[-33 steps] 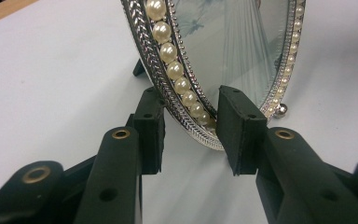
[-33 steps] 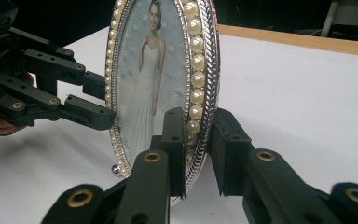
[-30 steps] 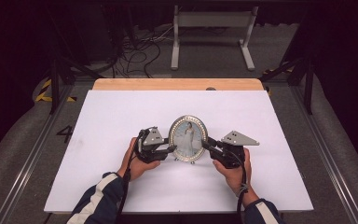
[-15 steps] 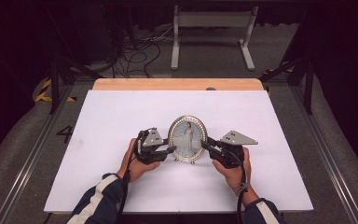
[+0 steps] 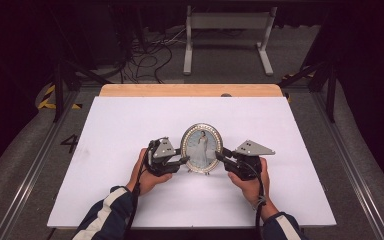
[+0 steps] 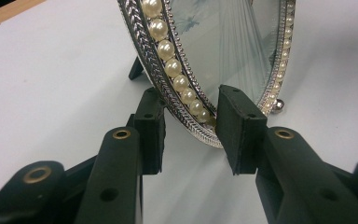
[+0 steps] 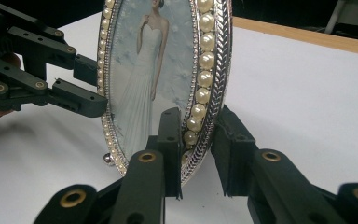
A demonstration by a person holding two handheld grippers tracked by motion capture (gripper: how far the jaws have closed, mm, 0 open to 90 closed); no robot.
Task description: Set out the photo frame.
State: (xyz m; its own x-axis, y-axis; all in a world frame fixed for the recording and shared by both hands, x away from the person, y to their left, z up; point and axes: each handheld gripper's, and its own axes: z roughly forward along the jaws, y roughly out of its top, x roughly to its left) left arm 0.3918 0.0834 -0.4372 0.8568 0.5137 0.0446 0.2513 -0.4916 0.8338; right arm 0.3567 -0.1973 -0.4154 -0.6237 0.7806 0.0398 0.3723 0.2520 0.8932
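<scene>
1. Now the oval picture frame stands upright, long axis vertical, near the middle of the bench.
2. We have the left tool straddling its left rim and the right tool its right rim; we cannot tell whether either actually clamps.
3. Both our hands lie low and level, equally near, pointing inward.

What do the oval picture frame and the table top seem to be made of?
The oval picture frame looks like silver-toned metal, or plated plastic: its braided rim shines, with a row of glossy cream beads, probably imitation pearls. Its front pane reflects like glass. The table top looks like matte white board over a pale wooden strip at the far edge.
</scene>
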